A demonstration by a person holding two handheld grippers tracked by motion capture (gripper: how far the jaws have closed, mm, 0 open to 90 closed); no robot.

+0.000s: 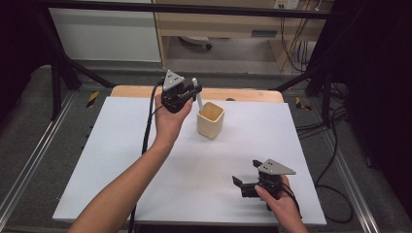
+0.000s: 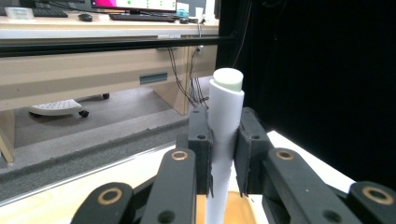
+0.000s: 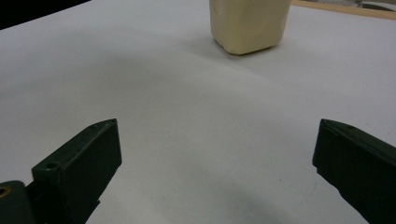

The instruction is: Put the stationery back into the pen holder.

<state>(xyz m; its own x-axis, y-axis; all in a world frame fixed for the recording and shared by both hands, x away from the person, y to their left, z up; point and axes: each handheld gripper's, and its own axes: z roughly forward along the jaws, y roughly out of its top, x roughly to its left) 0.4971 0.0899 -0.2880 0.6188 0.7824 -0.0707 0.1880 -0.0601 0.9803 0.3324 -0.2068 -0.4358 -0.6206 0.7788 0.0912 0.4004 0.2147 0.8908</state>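
Our left gripper point(image 1: 190, 95) clamps its fingers on the white tube point(image 2: 223, 126) above the cup point(image 1: 210, 120); our right gripper point(image 1: 244, 181) has its fingers apart.

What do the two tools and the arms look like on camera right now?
Both tools, left tool and right tool, are black, each topped by a grey three-cornered plate. Brass-ringed pivots mark the left jaw links. A black cable trails from the left one. Forearms are bare, no sleeves.
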